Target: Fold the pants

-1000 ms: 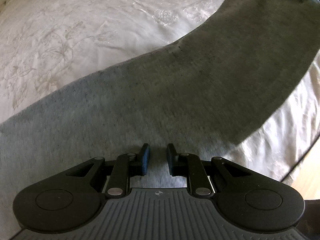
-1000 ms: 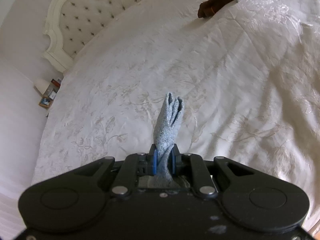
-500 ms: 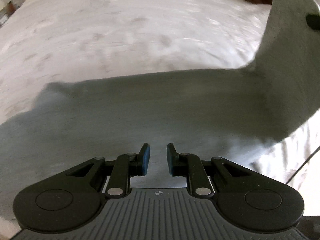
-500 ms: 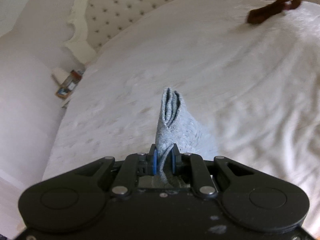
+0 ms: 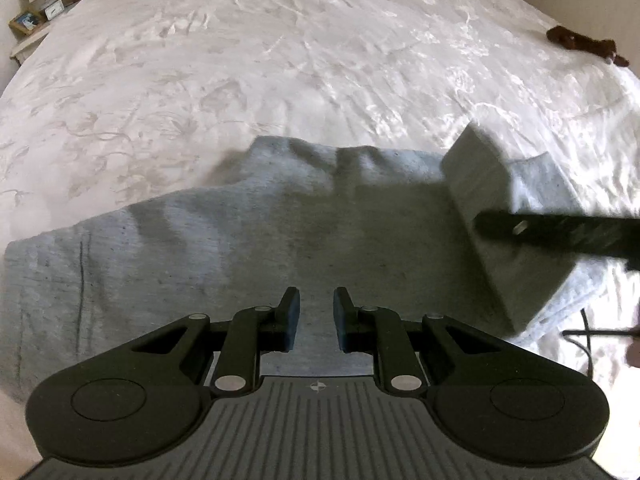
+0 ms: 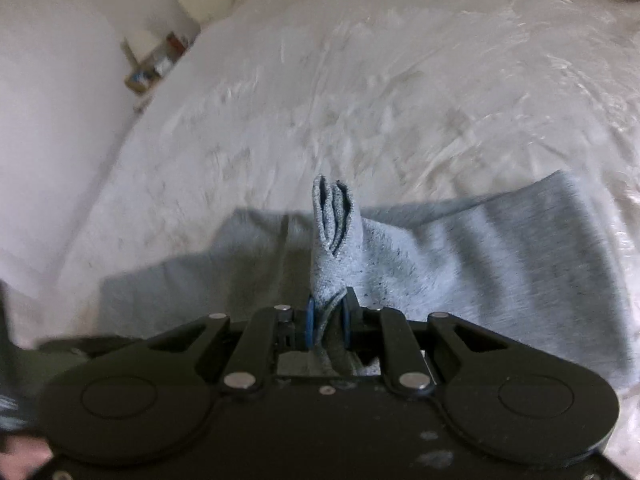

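Presently my right gripper (image 6: 327,316) has its fingers clamped on a bunched hem of the grey pants (image 5: 248,240), lifted above the bed (image 5: 280,60) for folding over, while my left gripper (image 5: 316,318) fingers stand slightly apart, whether gripping I cannot tell.

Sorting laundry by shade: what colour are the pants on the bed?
Heathered light grey pants, clearest in the right wrist view.
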The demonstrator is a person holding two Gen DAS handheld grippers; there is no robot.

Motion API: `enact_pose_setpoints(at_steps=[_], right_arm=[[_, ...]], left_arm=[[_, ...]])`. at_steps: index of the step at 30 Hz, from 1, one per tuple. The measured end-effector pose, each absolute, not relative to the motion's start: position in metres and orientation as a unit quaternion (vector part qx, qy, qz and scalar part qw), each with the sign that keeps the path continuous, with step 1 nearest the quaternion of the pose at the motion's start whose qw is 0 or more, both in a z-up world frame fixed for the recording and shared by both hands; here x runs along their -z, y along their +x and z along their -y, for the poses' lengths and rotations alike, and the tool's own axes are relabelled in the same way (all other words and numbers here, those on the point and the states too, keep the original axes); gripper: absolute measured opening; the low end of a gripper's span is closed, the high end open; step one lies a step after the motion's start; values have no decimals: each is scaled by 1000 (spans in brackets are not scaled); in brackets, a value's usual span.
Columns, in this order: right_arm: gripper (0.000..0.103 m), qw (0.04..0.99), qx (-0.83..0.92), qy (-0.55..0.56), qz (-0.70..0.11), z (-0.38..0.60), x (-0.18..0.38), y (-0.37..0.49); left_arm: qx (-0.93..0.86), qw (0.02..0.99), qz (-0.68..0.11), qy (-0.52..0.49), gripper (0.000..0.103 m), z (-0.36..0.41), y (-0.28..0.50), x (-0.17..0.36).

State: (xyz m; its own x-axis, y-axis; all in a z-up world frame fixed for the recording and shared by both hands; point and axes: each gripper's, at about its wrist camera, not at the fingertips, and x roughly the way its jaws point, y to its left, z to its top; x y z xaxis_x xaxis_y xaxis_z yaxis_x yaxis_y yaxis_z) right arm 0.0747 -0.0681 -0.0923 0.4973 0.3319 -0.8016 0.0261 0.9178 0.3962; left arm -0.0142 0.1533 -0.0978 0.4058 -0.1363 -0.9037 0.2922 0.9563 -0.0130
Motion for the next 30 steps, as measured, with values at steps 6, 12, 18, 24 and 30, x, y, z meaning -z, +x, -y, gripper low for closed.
enact_pose_setpoints(at_steps=[6,12,18,24,30], right_arm=[[43,843,-112,195,-488,49,95,73],[47,863,-78,193,-459,90,69,55],[13,860,12,174,-479,158,80,53],[13,857,46,176,-482,207,93,75],[13,839,44,170,-515,228,127,118]], left_arm=[[141,838,-523,68,18,-164,-3,97],[160,844,-509,50,18,-149,5,86],[179,838,-514,47,18,-112,9,91],[199,817,-537,72,18,-72,0,109],[178,791,-574,113,18,-54,-12,141]])
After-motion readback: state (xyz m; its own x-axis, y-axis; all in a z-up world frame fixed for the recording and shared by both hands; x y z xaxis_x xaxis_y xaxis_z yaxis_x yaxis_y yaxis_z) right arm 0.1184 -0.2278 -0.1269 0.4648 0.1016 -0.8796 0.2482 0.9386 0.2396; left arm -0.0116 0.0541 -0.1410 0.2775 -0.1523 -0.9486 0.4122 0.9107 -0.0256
